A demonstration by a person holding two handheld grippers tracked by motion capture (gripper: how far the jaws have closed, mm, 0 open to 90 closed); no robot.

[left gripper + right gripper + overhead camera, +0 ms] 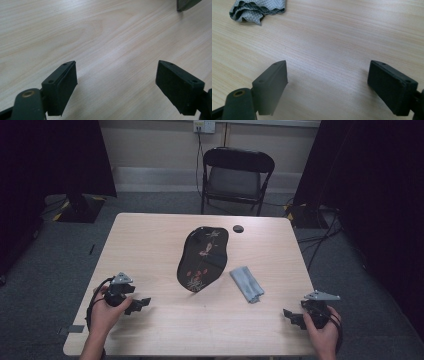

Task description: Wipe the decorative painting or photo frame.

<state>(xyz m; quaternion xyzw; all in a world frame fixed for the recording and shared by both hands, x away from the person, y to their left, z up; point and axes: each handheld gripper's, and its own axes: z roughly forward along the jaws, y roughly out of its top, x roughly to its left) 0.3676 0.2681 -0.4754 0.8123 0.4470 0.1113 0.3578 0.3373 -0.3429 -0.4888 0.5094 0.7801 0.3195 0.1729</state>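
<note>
Pale wood-grain table (150, 245) filled the scene. Nearest the person, the left gripper (141, 303) and right gripper (289, 315) rested low at the front corners, jaws spread wide and holding nothing. Between them and farther in lay a folded grey cloth (246, 283), soft and light, probably best pinched at its bunched near end (257, 10). Just beside it sat a glossy black tray (202, 258), likely stiff and slippery; its long axis ran from near-left to far-right. Beyond the table stood a folding chair (236, 176).
</note>
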